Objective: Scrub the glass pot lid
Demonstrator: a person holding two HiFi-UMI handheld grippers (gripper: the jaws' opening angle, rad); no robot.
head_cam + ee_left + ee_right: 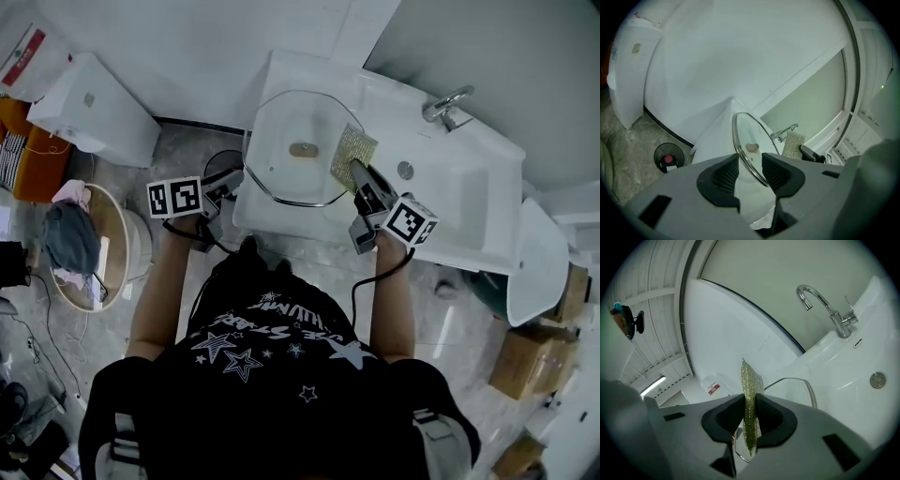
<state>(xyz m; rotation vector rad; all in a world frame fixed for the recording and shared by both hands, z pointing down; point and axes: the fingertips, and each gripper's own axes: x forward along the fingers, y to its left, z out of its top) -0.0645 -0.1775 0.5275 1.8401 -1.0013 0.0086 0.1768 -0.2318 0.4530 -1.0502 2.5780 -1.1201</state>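
A round glass pot lid (281,117) with a small knob lies across the left part of the white sink (469,187). My left gripper (230,184) is at the lid's near-left edge. In the left gripper view the lid (746,133) runs edge-on between the jaws of this gripper (750,171), which stand apart and are open. My right gripper (362,176) is shut on a gold-green scrub sponge (352,150) at the lid's right edge. In the right gripper view the sponge (751,380) stands upright in the right gripper (750,416), with the lid's rim (807,384) behind.
A chrome faucet (448,105) and a drain (405,170) are on the sink's right side. On the floor to the left stand a white bin (94,112), a basket of clothes (75,244) and a round black drain cover (669,158). Cardboard boxes (530,361) sit at the right.
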